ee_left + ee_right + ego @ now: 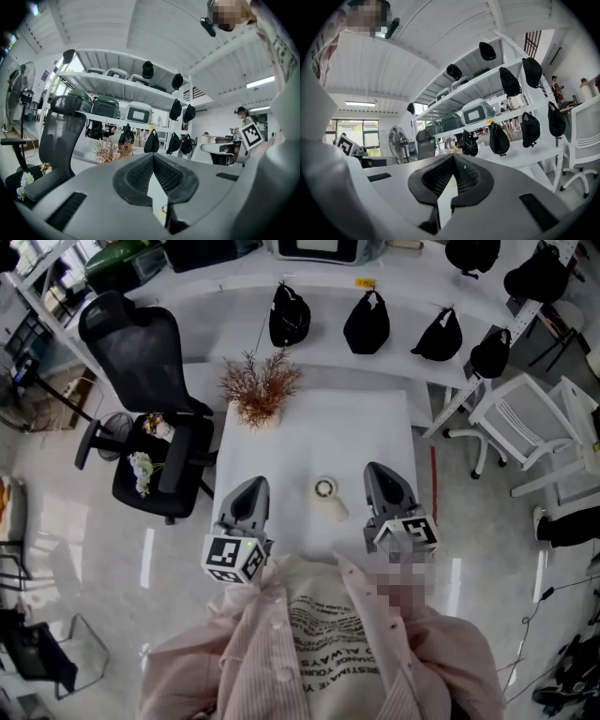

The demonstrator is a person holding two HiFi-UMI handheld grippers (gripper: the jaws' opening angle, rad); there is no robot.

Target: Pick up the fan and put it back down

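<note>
Fan (325,490) lying on white table (323,427), left claw (252,486) closed, empty, right claw (375,471) closed, empty

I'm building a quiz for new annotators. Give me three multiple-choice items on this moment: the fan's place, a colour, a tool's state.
1. Where is the fan? A on the table, between the left tool and right tool; B in the left tool; C in the right tool.
2. What colour is the office chair left of the table? A white; B black; C red.
3. The right tool is: A wide open; B shut on the fan; C shut, empty.
Key: 1 A, the head view shows it lying there untouched; 2 B, its mesh back and seat are black; 3 C, its own view shows the pads meeting with nothing between.
</note>
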